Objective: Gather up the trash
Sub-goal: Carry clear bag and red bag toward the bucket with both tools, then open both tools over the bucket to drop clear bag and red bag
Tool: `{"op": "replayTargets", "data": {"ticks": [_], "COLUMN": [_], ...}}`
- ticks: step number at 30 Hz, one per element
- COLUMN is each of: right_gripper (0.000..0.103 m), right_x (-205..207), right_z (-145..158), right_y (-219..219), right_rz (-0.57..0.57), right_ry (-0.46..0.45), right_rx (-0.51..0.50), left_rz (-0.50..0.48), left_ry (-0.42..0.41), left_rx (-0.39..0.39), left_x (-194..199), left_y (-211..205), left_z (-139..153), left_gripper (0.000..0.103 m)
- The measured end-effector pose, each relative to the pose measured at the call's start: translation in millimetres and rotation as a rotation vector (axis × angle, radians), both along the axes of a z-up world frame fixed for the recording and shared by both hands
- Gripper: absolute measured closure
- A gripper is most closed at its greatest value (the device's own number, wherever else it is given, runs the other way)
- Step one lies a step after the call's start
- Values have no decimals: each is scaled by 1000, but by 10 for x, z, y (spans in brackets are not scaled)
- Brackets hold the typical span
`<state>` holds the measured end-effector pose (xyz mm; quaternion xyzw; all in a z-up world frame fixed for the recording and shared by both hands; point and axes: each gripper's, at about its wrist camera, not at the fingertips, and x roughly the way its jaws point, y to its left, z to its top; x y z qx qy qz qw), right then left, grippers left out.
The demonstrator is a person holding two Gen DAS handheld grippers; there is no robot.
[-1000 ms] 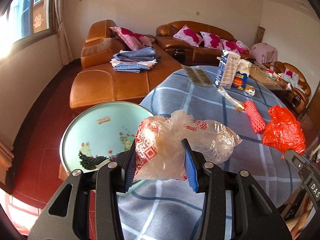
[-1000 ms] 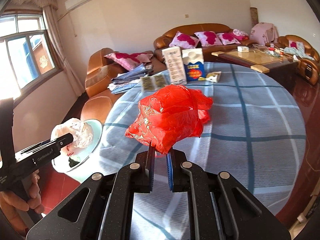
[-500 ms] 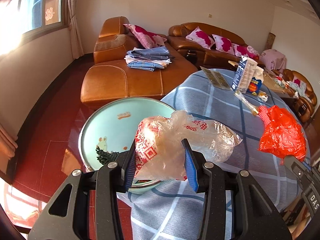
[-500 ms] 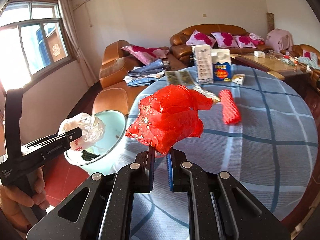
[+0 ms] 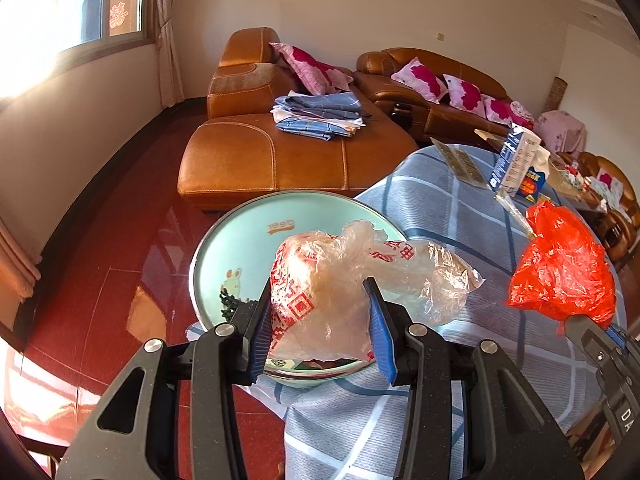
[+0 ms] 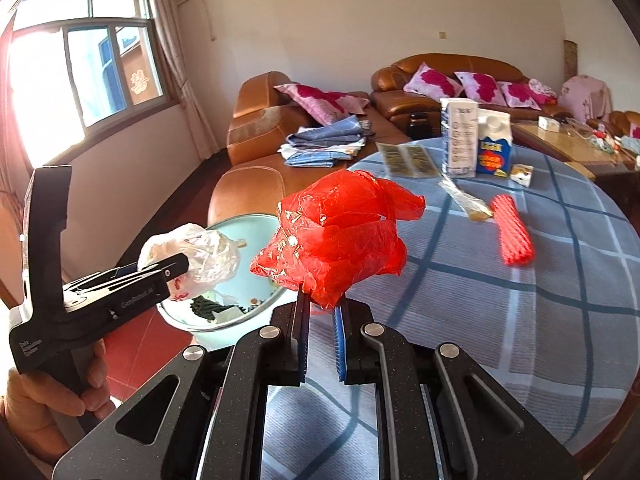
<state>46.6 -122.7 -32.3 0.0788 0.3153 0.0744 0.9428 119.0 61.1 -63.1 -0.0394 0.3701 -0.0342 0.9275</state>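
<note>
Left wrist view: the left gripper [image 5: 320, 320], partly open, is clamped on a crumpled clear bag [image 5: 344, 280] with red print. Since a second ago it has been carried further over the pale green basin [image 5: 240, 240] at the table's edge, so a drop looks close.

Right wrist view: the right gripper [image 6: 322, 312], nearly closed, pinches a crinkled red bag [image 6: 336, 236], brought nearer the basin too. A red net [image 6: 512, 230] remains on the table [image 6: 520, 320].
</note>
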Motion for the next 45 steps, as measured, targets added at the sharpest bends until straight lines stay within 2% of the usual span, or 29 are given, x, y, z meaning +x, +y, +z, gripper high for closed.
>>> {"op": "replayTargets", "data": {"ticks": [15,26,40,45], "right_gripper": [92,92,92,91], "right_x": [266,541,869,898], "right_z": [-67,-185,-494,-576], "right_y": [381,605,785,785], "right_rz": [94,160,277,286], "right_ry": [14,44,167,198], "right_rx": [-31,-30,-25,-6], "left_rz": [60,120,142,139], "left_ry": [33,59,121,126], "left_rx": [-2,23,72,80], "left_x": [171,376,625,668], "left_y": [241,401,411,412], "left_z": [-152,-251,-450,-482], "left_gripper": [61,61,60,60]}}
